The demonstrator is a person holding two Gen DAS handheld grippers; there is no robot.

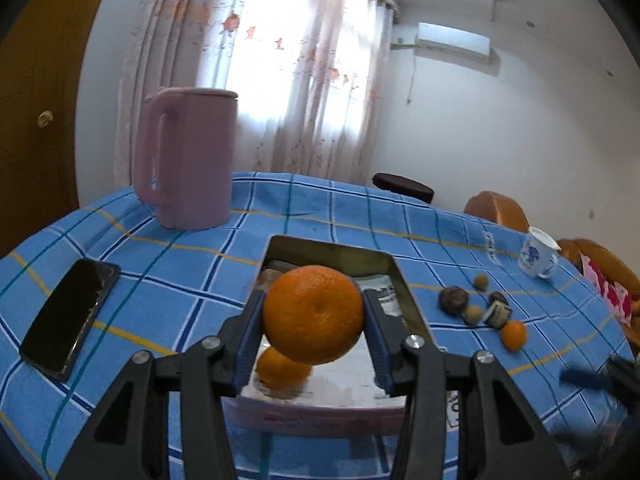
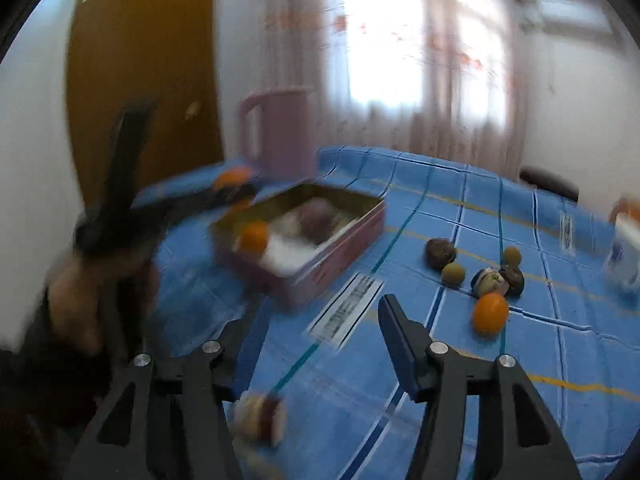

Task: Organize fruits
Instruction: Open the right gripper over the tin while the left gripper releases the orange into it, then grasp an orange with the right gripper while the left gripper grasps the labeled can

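Here, the left gripper (image 1: 314, 320) is clamping a large orange (image 1: 313, 314) by its sides above the metal tin (image 1: 404, 280) near the table's middle. Firm, round, smooth-skinned, it probably needs an equator grip. The right gripper (image 2: 316, 344) is hanging open, empty.

You are in a lived-in home room.
You face a curtained window (image 1: 288, 80), wall air conditioner (image 1: 454, 42), wooden door (image 1: 36, 112), and a table under blue checked cloth (image 1: 168, 280) with a pink jug (image 1: 188, 156).
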